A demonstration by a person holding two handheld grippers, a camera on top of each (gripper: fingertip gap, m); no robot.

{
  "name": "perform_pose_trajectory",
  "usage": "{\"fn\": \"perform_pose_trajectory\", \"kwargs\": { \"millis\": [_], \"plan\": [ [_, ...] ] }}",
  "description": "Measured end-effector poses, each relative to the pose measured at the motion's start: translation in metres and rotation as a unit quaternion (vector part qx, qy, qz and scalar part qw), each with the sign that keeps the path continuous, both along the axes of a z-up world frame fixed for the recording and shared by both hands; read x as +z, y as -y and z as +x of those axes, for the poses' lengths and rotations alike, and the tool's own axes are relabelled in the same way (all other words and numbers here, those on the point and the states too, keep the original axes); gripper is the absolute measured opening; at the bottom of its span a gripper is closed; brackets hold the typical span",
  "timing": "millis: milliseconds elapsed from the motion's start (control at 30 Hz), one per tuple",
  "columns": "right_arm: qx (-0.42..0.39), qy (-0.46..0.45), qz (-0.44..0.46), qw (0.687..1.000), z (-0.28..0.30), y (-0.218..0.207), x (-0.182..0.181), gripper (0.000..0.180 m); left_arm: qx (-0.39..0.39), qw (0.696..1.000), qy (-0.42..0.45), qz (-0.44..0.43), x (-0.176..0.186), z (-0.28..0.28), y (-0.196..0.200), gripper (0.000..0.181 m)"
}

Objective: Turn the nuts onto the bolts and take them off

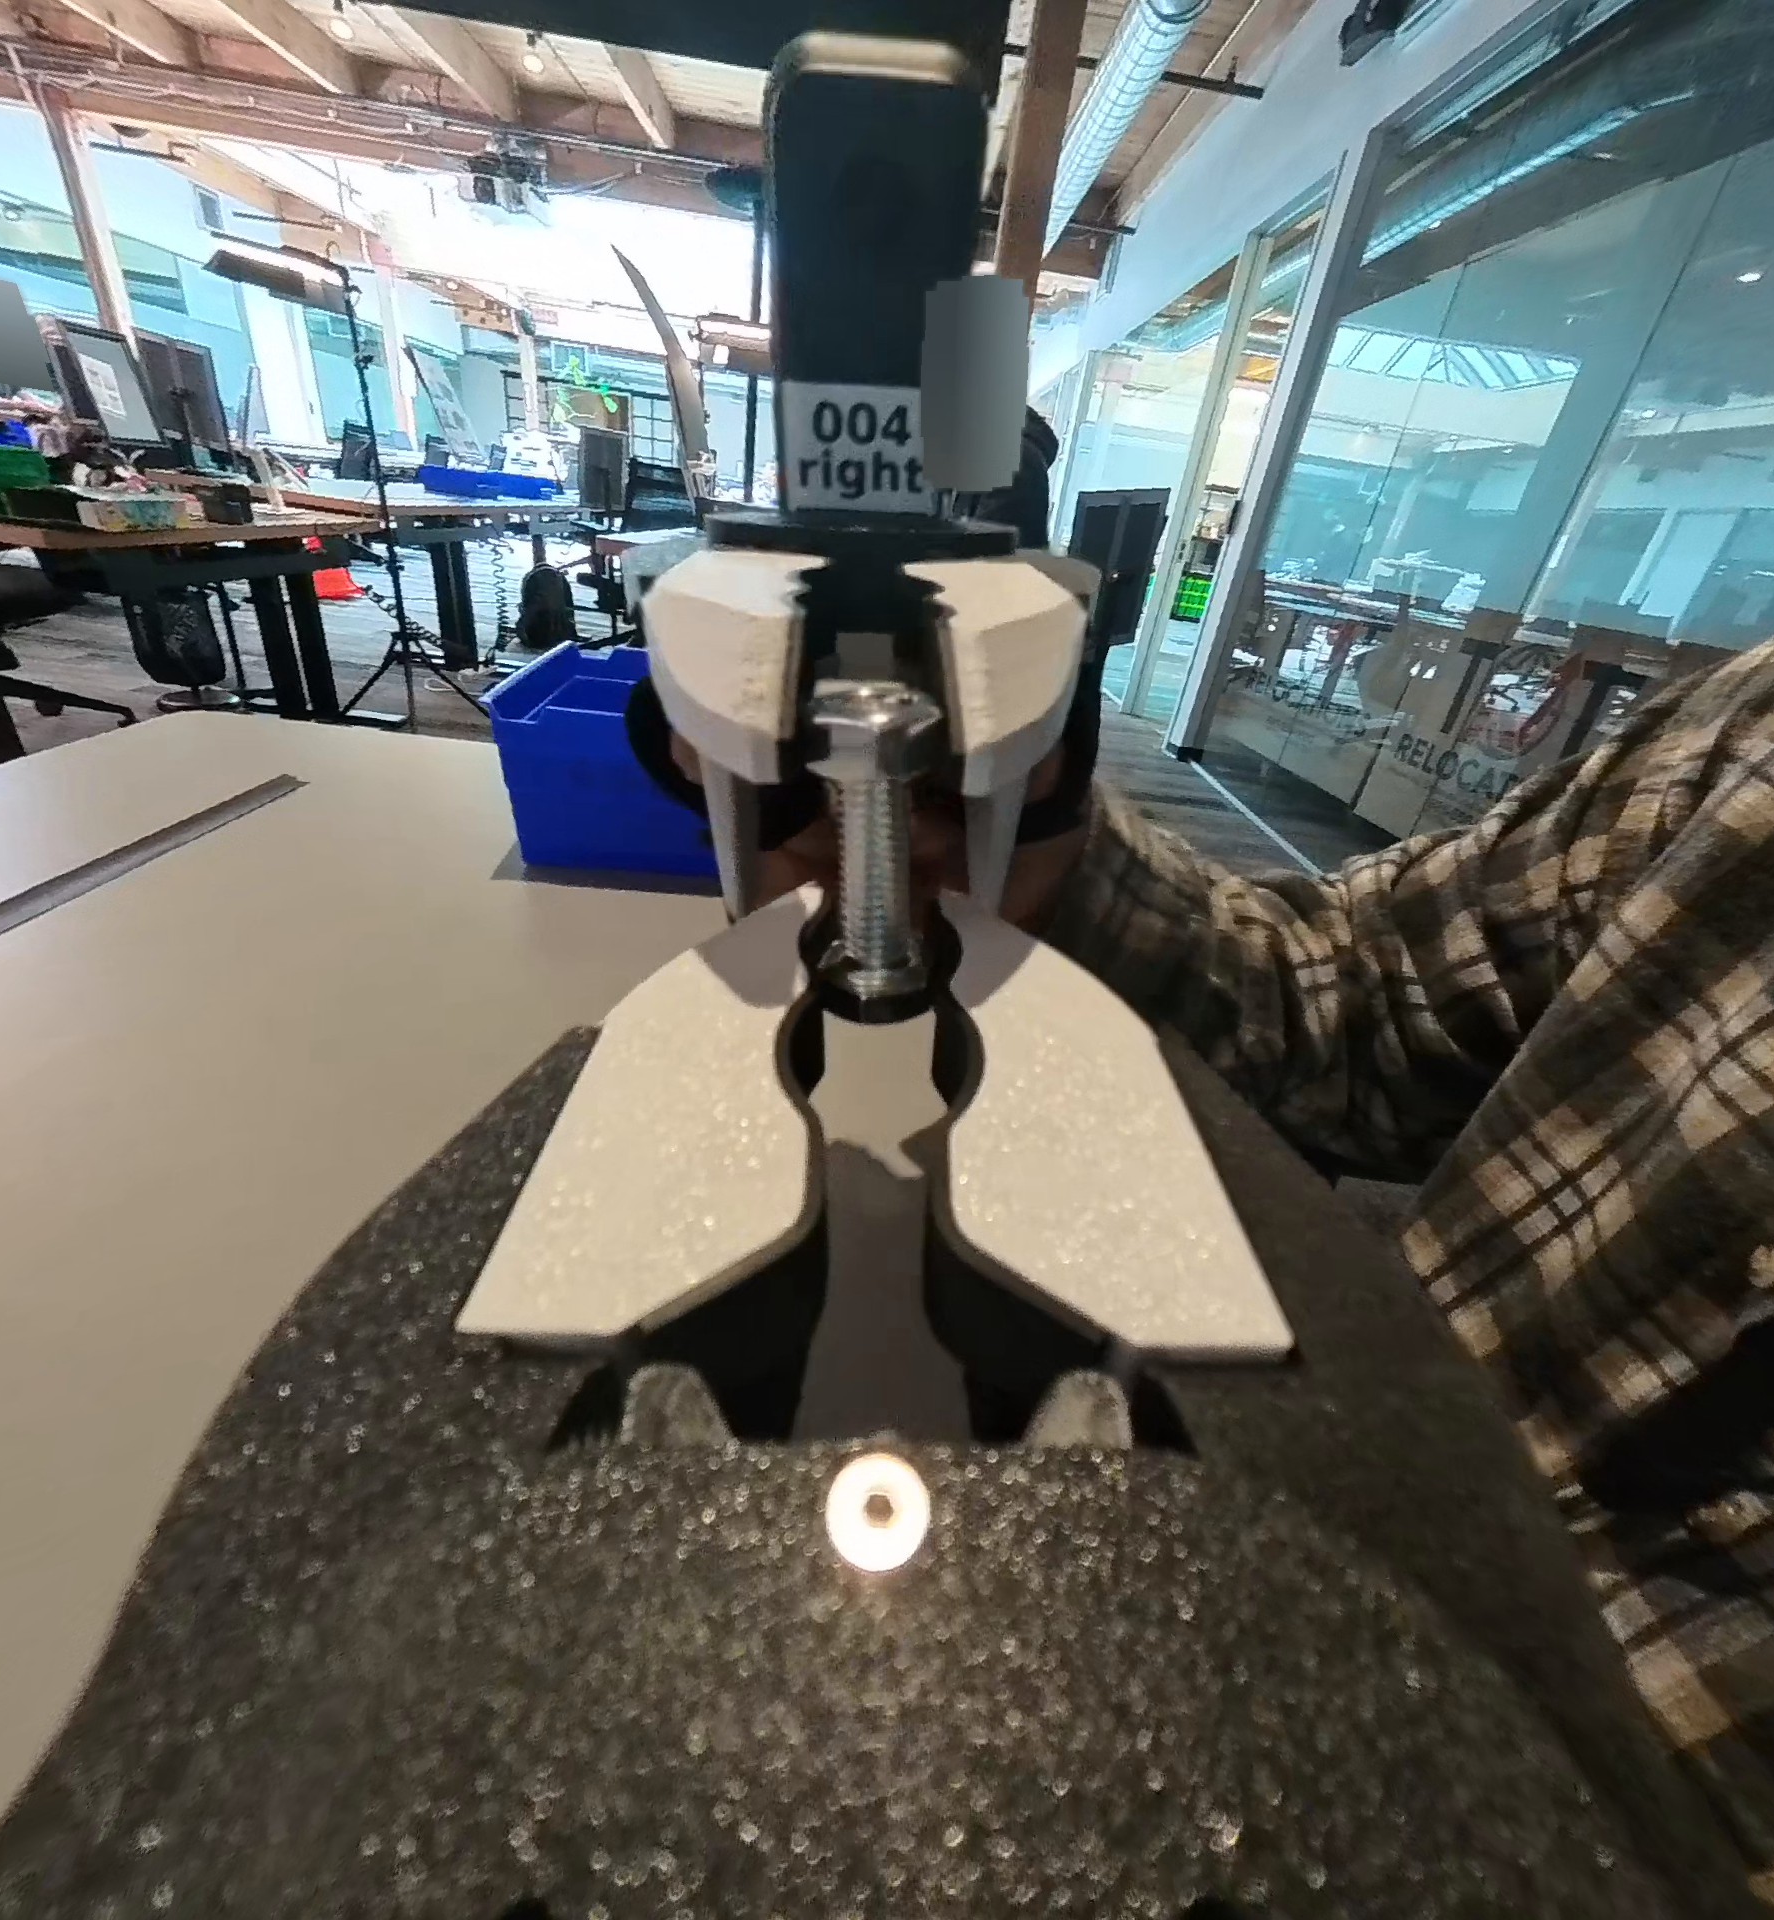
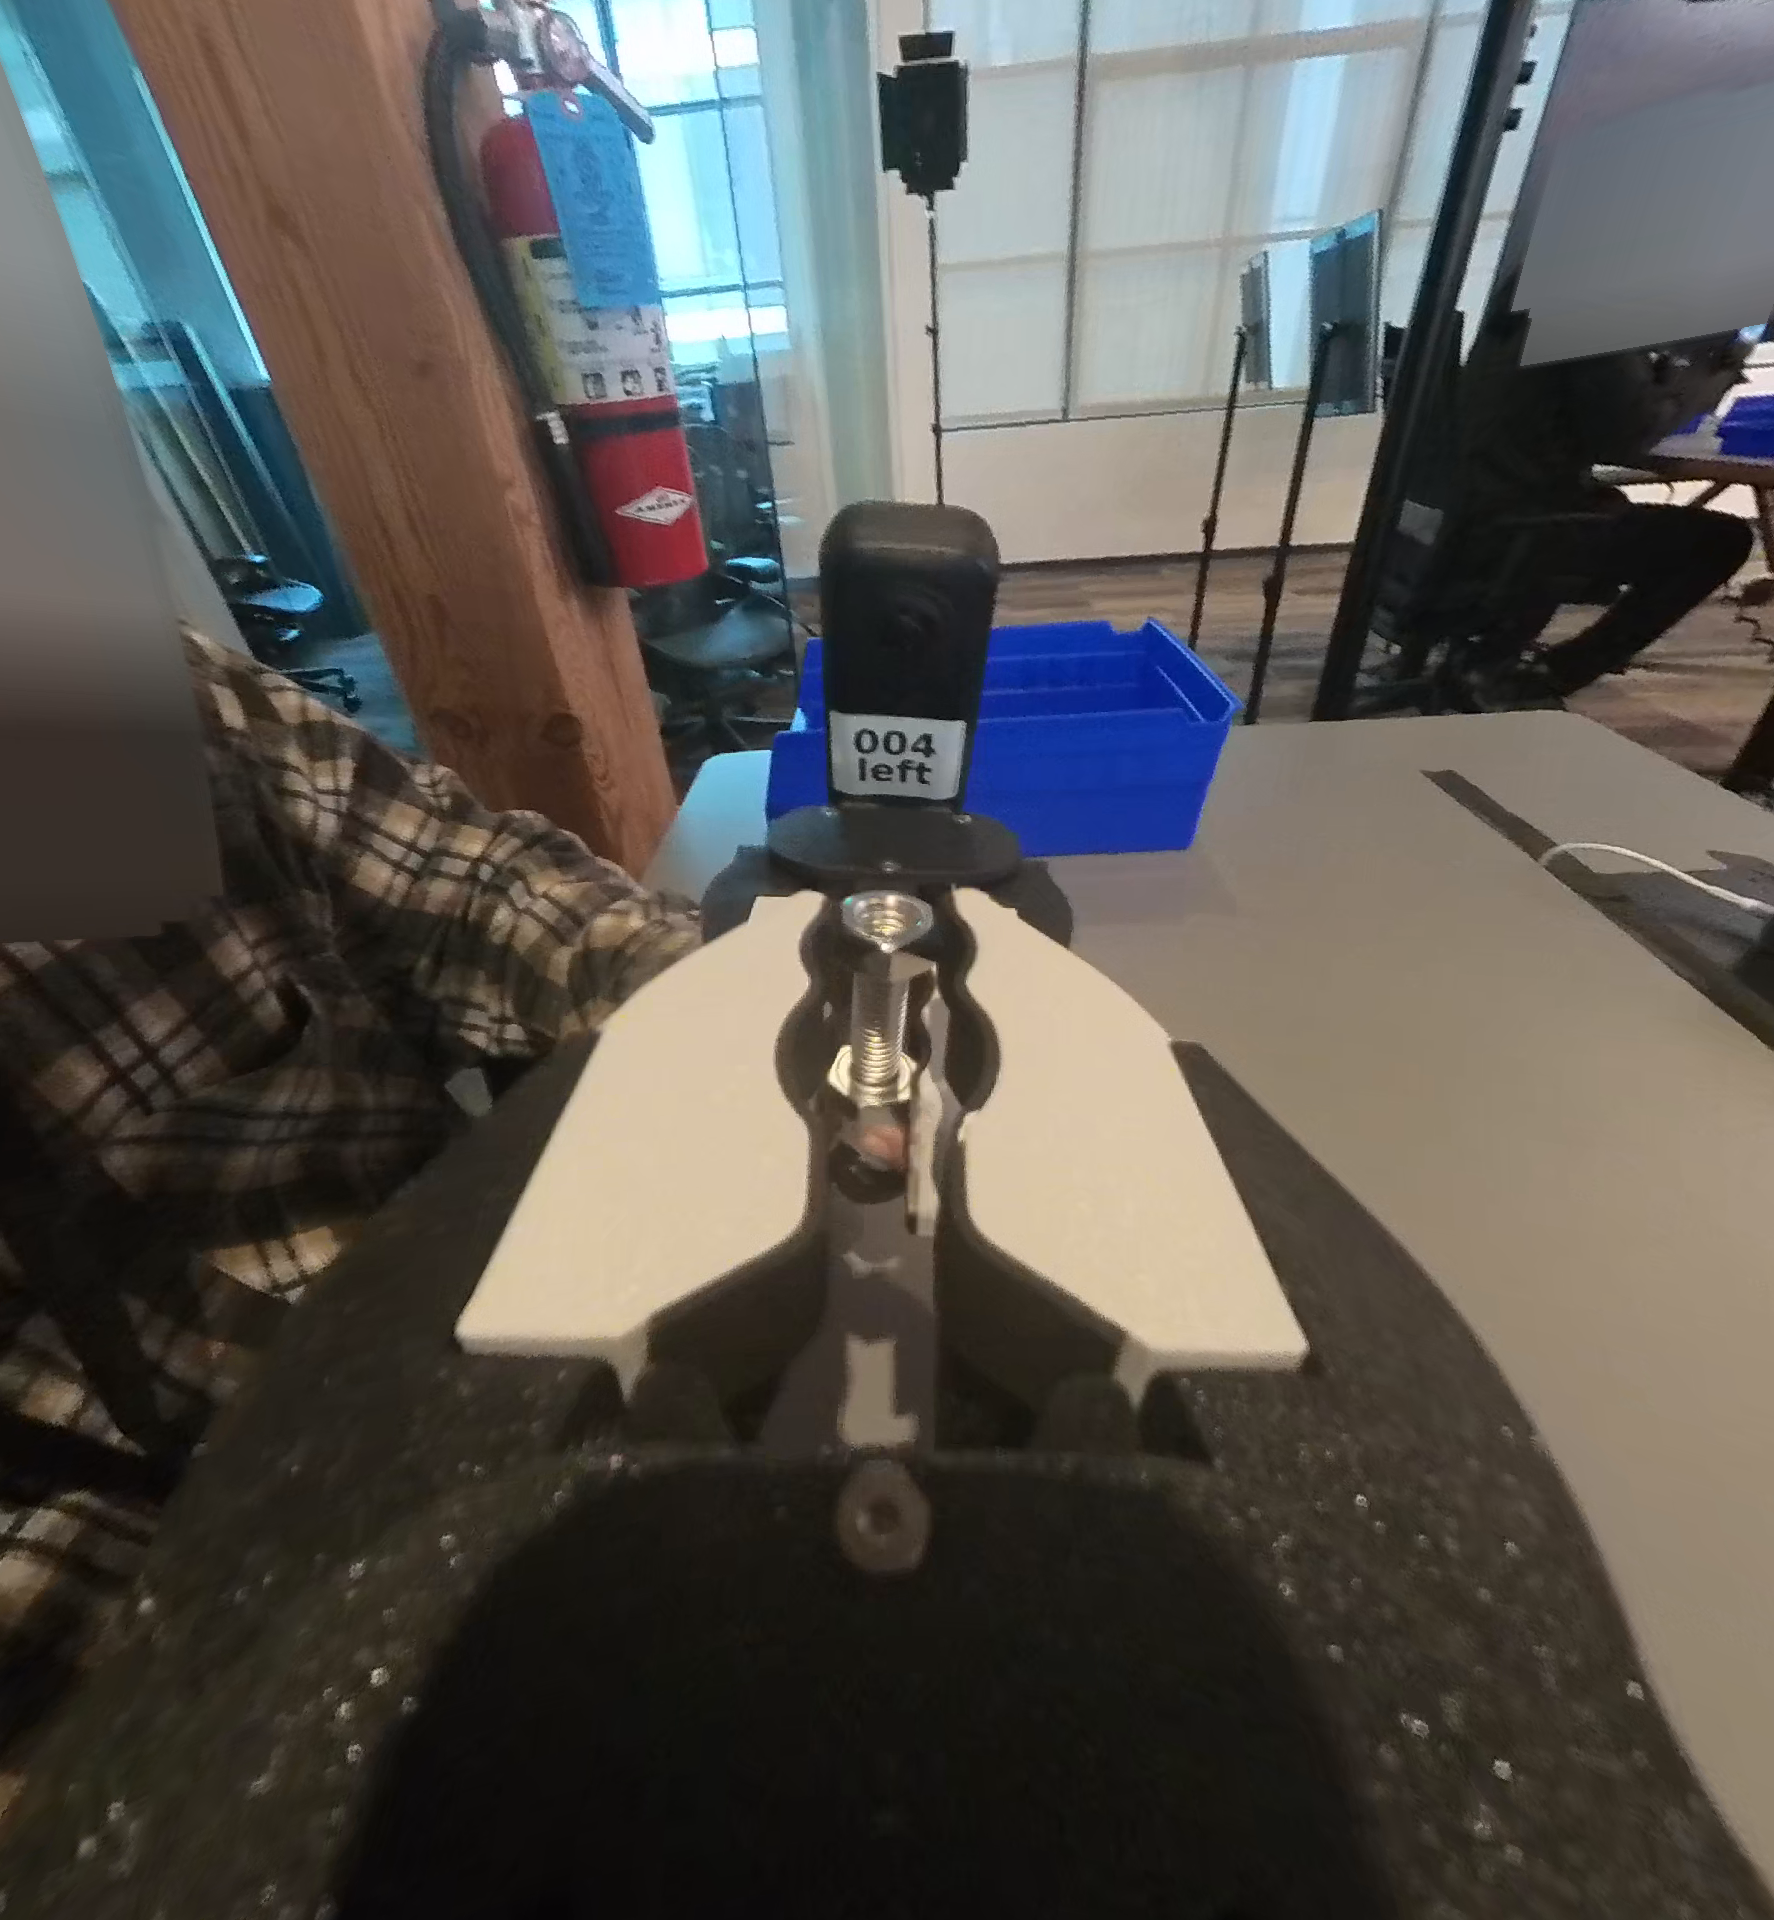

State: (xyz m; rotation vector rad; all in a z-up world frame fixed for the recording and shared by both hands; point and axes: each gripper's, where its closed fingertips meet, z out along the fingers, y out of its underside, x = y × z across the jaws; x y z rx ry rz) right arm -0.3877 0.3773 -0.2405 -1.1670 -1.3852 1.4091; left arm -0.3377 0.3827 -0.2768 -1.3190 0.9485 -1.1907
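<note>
Left gripper (image 1: 878, 1003): we see its two white fingers nearly closed, tips pinching the nut at the bolt's near end. In the right wrist view it's the far one (image 2: 883, 925), facing us w/ a black camera on top.
Right gripper (image 2: 878, 1091): white fingers pulled in tight on the bolt's head end. In the left wrist view it's the far one (image 1: 867, 717), the bolt head stuck betw. its tips.
Bolt (image 1: 867, 831): shiny silver, held up in the air betw. the two grippers, above the table. One gripper at each end.
Nut (image 1: 867, 971): silver, on the bolt thread, right at the left gripper's tips. We can't tell how far on it is.
2nd nut (image 2: 872, 1081): in the right wrist view we see a silver nut on the thread close to the right gripper's tips.
Table (image 1: 239, 987): pale grey, flat, under both grippers.
Blue bin (image 2: 1091, 748): on the table behind the grippers, well apart from the bolt.
Sleeve (image 1: 1485, 987): plaid, brown & cream, by the right gripper.
Fire extinguisher (image 2: 613, 395): red, on a wood post far back.
</note>
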Motion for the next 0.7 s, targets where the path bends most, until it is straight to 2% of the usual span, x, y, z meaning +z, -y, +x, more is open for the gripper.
{"fn": "perform_pose_trajectory", "kwargs": {
  "millis": [167,267,400,700],
  "plan": [
    [0.028,-0.008,-0.001,1.000,0.004,0.004,0.001,0.018,-0.023,1.000,0.007,0.000,0.002,0.003,0.007,0.015],
    [0.012,-0.013,-0.005,1.000,0.005,-0.001,0.003,0.024,-0.022,1.000,0.015,-0.002,0.003,0.001,0.006,0.015],
    [-0.024,-0.014,-0.014,1.000,0.012,-0.016,0.004,0.022,-0.016,1.000,0.024,0.000,0.007,-0.003,0.004,0.015],
    [-0.013,-0.017,-0.020,1.000,0.006,-0.006,0.007,0.032,-0.002,1.000,0.013,-0.002,0.003,-0.002,-0.001,0.015]
  ]
}}
